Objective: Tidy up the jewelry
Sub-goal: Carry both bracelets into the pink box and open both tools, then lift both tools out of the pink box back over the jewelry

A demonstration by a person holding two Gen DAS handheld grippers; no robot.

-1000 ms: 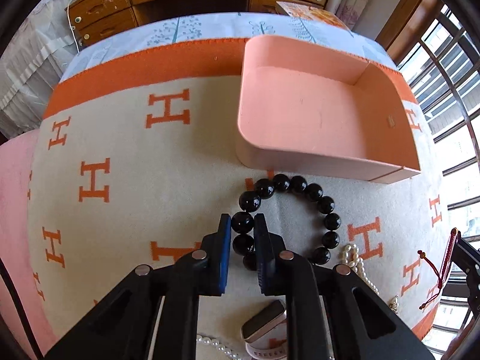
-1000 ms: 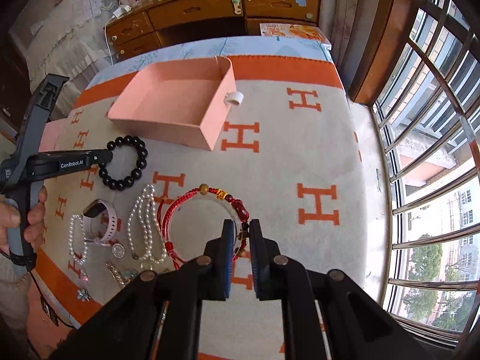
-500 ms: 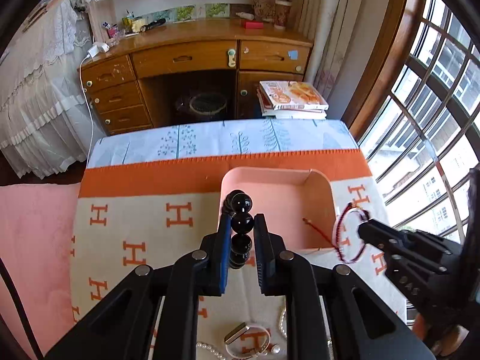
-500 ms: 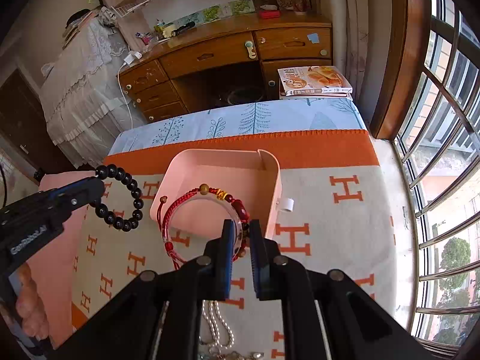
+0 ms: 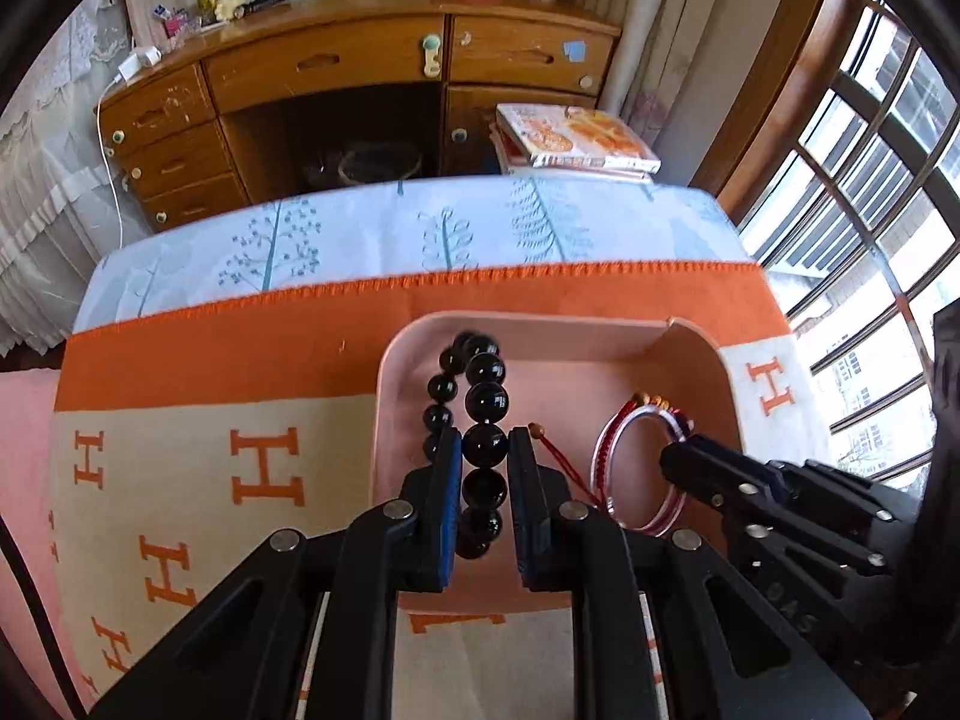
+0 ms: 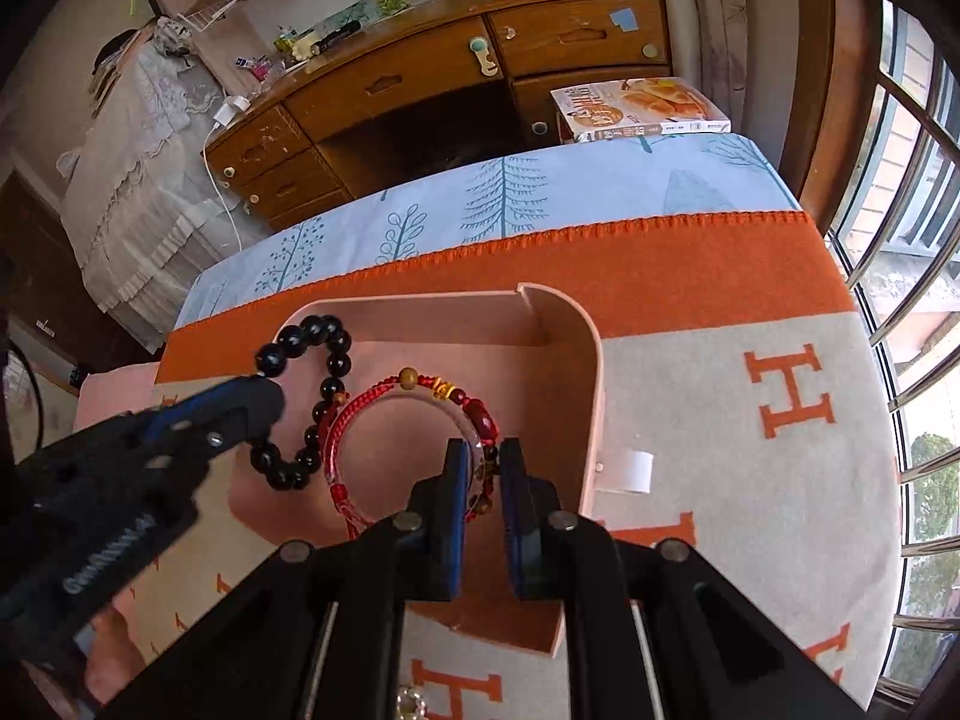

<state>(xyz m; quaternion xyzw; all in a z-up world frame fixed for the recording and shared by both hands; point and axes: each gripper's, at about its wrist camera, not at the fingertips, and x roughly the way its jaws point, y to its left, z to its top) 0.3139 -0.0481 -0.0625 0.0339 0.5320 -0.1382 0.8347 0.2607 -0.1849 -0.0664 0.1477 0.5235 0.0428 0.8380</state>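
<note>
Tongs, left (image 5: 485, 450): closed on the black bead bracelet (image 5: 483, 399), whose loop hung edge-on above the left half of the pink tray (image 5: 699, 348). Tongs, right (image 6: 482, 468): pinched on the red cord bracelet (image 6: 384, 387) by its near rim, its ring held tilted over the tray's middle. Relation governing the release, as judged: both pieces were already above the tray floor, black one left of the red and just beside it, loops overlapping in the right view; each pair needed only to part. Surface: cream blanket (image 5: 180, 468) with orange H marks and an orange border, over a pale tree-print sheet (image 6: 510, 204). Room: wooden desk (image 5: 360, 60) with drawers beyond; barred window (image 6: 912, 240) at right.
</note>
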